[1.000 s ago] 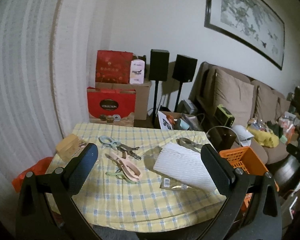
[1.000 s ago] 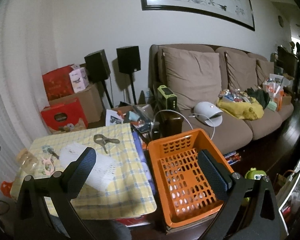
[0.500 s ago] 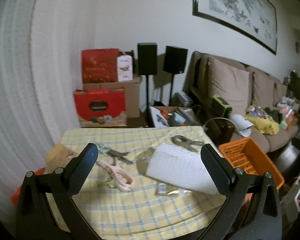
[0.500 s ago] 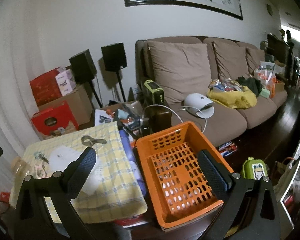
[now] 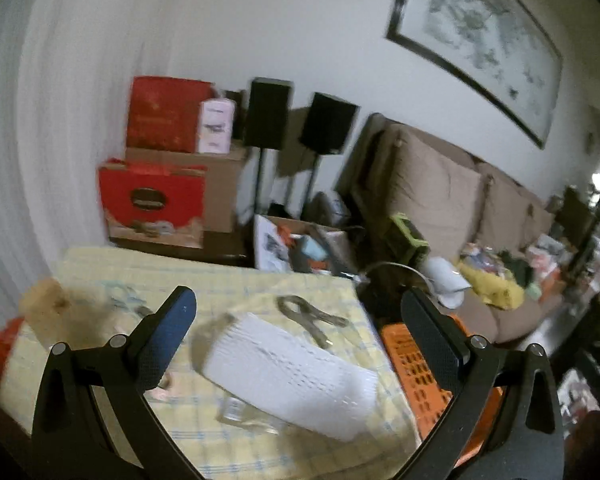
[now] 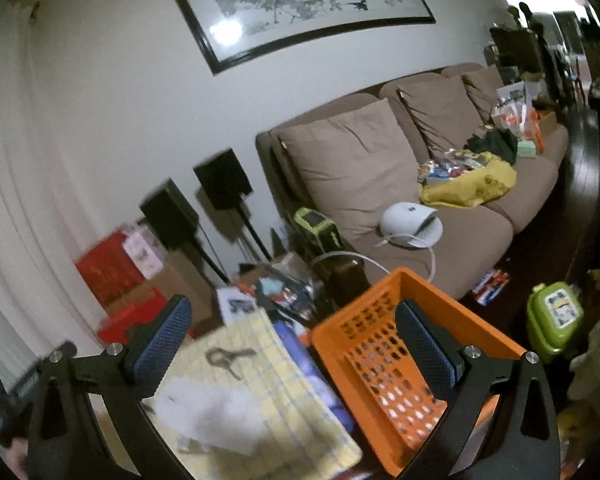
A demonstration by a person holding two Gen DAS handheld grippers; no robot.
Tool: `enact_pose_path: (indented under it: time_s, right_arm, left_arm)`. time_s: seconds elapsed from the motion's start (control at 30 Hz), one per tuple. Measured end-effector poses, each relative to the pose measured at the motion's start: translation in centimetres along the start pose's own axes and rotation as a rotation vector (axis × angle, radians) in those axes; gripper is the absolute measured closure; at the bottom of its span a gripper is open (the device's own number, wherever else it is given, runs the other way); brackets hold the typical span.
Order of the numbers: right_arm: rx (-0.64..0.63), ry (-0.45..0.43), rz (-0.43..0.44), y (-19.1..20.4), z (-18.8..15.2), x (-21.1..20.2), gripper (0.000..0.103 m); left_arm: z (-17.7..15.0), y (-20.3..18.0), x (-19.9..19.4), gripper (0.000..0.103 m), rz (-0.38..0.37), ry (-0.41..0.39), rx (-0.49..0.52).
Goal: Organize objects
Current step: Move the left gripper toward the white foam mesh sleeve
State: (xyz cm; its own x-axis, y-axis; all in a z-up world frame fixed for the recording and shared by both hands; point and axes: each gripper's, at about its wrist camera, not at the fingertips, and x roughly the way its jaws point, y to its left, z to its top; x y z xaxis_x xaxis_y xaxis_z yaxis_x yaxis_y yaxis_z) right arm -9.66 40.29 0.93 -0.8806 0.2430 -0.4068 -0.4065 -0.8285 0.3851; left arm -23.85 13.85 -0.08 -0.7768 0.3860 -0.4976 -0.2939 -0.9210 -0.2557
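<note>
A small table with a yellow checked cloth holds a white ribbed sheet and a metal spring clamp. More clips lie blurred at the left behind my left finger. A tan bottle stands at the far left. My left gripper is open and empty above the white sheet. An orange perforated basket stands right of the table; it also shows in the left wrist view. My right gripper is open and empty, above the gap between the cloth and the basket.
Red gift boxes and two black speakers stand against the wall behind the table. An open carton of clutter sits beyond the table. A brown sofa with cushions, a white device and a yellow cloth fills the right. A green container stands on the floor.
Both grippers have tilted and shifted; the views are rotated and blurred. The left one has moved closer to the white sheet and clamp. Both stay open and empty.
</note>
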Motion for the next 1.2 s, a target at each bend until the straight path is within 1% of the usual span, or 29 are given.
enact_pose_path:
  time_s: [0.03,0.07,0.1,0.17,0.23,0.3,0.37,0.43,0.5,0.57,0.63,0.67,0.7,0.77,0.83,0.87,0.9,0.93,1.0,1.07,1.1,1.17,1.2]
  right_arm:
    - [-0.026,0.015,-0.016,0.1,-0.4,0.2,0.001]
    - [-0.049,0.028,-0.031,0.2,-0.8,0.5,0.001]
    - [-0.06,0.031,-0.043,0.3,-1.0,0.6,0.001]
    - [-0.058,0.026,-0.054,0.2,-1.1,0.7,0.001]
    - [-0.05,0.024,-0.046,0.3,-1.2,0.7,0.001]
    - [-0.051,0.02,-0.038,0.8,-1.3,0.8,0.001]
    - [-0.058,0.009,-0.024,1.4,-1.6,0.8,0.001]
    - [-0.053,0.01,0.003,2.0,-1.8,1.0,0.001]
    - [-0.05,0.024,0.024,2.2,-1.9,1.4,0.001]
    - [-0.046,0.036,0.024,2.3,-2.0,1.7,0.001]
    - [-0.038,0.042,0.017,2.3,-2.1,1.8,0.001]
    - [-0.033,0.048,0.02,2.3,-2.1,1.9,0.001]
    - [-0.031,0.051,0.028,2.3,-2.1,1.8,0.001]
    - [-0.043,0.042,0.041,2.4,-2.2,1.5,0.001]
    - [-0.082,0.03,0.041,2.5,-2.3,1.3,0.001]
    - [-0.094,0.03,0.03,2.4,-2.3,1.4,0.001]
    - [-0.089,0.03,0.009,2.2,-2.2,1.5,0.001]
    - [-0.068,0.031,-0.017,1.8,-2.1,1.7,0.001]
    - [-0.051,0.036,-0.016,1.6,-2.0,1.8,0.001]
    - [-0.052,0.036,-0.015,1.9,-2.1,1.8,0.001]
    - [-0.059,0.034,-0.019,2.3,-2.2,1.8,0.001]
    - [-0.079,0.033,-0.028,3.1,-2.4,1.7,0.001]
    - [-0.083,0.034,-0.025,3.4,-2.5,1.6,0.001]
  left_arm:
    - [-0.4,-0.2,0.1,0.0,-0.018,0.011,0.033]
    - [-0.8,-0.4,0.1,0.0,-0.018,0.015,0.063]
    - [-1.0,-0.4,-0.1,0.0,-0.002,0.003,0.078]
    - [-0.9,-0.3,-0.7,0.0,0.016,-0.032,0.085]
    - [-0.9,0.1,-1.0,0.0,0.025,-0.039,0.091]
    - [-0.9,0.9,-1.2,0.0,0.074,-0.024,0.107]
    - [-0.6,2.2,-1.4,0.0,0.139,-0.021,0.103]
    - [0.1,3.3,-1.4,0.0,0.182,-0.018,0.086]
    - [1.8,4.1,-2.0,0.0,0.176,-0.035,0.094]
    - [3.1,4.4,-2.8,0.0,0.163,-0.069,0.091]
    - [3.8,4.9,-2.9,0.0,0.2,-0.064,0.087]
    - [4.0,5.0,-2.7,0.0,0.241,-0.054,0.098]
    - [4.1,5.0,-2.4,0.0,0.262,-0.05,0.105]
    - [4.5,4.9,-2.1,0.0,0.278,-0.029,0.129]
    - [5.1,3.9,-2.2,0.0,0.282,-0.02,0.199]
    - [5.7,2.9,-2.7,0.0,0.298,-0.044,0.257]
    - [6.0,2.2,-3.4,0.0,0.311,-0.076,0.288]
    - [5.9,1.7,-4.2,0.0,0.306,-0.103,0.297]
    - [5.8,1.1,-4.9,0.0,0.241,-0.128,0.285]
    - [4.8,1.0,-5.1,0.0,0.136,-0.107,0.258]
    - [4.0,1.0,-4.9,0.0,0.103,-0.089,0.225]
    - [2.5,0.7,-4.6,0.0,0.093,-0.075,0.172]
    - [1.9,0.2,-4.6,0.0,0.076,-0.074,0.17]
